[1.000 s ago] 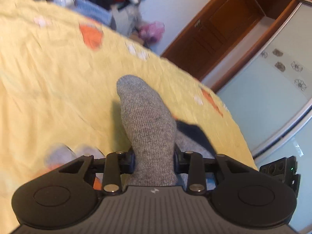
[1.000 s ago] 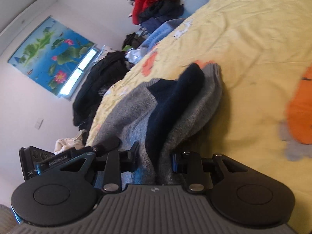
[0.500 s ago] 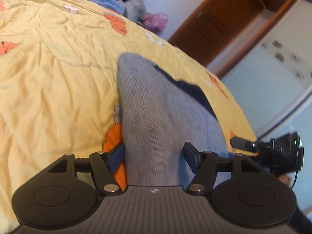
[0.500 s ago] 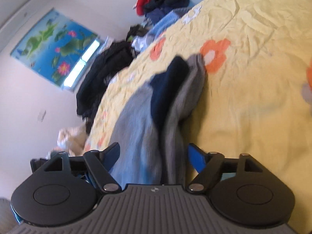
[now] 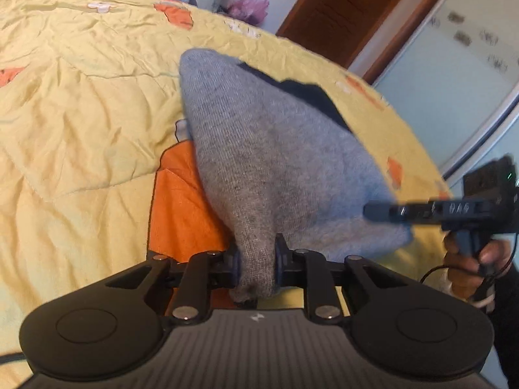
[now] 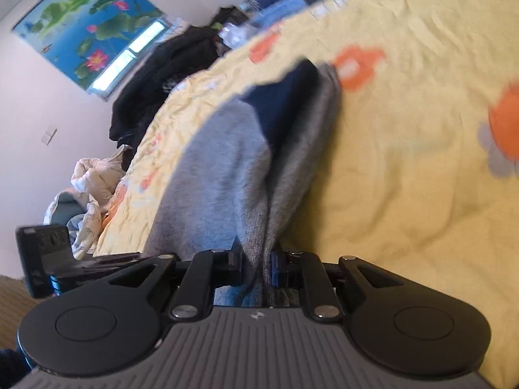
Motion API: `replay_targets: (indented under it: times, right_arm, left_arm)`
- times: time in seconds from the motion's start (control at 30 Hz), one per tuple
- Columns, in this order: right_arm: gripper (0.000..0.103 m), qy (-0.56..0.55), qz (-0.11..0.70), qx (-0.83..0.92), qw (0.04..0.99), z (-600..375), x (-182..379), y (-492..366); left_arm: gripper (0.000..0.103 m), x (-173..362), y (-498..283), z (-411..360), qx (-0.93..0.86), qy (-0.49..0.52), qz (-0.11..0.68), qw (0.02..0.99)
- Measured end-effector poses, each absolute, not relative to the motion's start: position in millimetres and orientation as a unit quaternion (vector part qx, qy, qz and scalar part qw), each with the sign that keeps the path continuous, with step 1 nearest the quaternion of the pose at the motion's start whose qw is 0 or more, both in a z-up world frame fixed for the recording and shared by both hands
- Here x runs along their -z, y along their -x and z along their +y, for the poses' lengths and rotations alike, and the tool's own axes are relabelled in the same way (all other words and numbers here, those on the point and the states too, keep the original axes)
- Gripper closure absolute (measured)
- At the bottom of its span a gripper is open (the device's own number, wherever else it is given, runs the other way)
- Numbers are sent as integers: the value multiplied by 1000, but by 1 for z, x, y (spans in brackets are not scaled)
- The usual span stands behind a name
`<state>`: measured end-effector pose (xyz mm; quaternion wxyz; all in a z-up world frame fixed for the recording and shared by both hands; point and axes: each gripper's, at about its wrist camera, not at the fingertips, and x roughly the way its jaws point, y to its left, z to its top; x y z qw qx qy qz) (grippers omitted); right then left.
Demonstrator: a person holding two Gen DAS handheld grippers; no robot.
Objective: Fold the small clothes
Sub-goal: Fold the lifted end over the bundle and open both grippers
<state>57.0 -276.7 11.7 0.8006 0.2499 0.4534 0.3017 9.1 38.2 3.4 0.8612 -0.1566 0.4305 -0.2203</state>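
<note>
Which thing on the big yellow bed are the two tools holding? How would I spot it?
Look at the yellow bedspread with orange flowers. In its middle lies a grey knitted garment, pinched by the left tool and the right tool. It is the only grey thing there, with a dark navy patch at one end.

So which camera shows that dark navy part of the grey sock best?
The right wrist view: the navy part lies broad and unobstructed atop the grey sock. The left wrist view catches only a dark sliver behind the grey fabric.

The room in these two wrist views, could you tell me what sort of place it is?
Most likely a home bedroom: a yellow flowered quilt covers what looks like a bed, clothes are piled beside it, and a wooden door and lotus picture are on the walls.
</note>
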Motion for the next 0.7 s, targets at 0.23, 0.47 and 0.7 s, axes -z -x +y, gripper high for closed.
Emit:
replay_targets:
  times: [0.23, 0.47, 0.7]
  right_arm:
    - [50, -249, 386, -258, 850, -293, -40, -34]
    - [15, -210, 285, -232, 906, -242, -67, -69]
    - [19, -138, 332, -199, 912, -191, -27, -132]
  left_arm:
    - [79, -61, 23, 62, 185, 134, 362, 904]
    - [29, -65, -9, -12, 66, -7, 266, 962]
    - [28, -11, -46, -64, 69, -87, 280, 953]
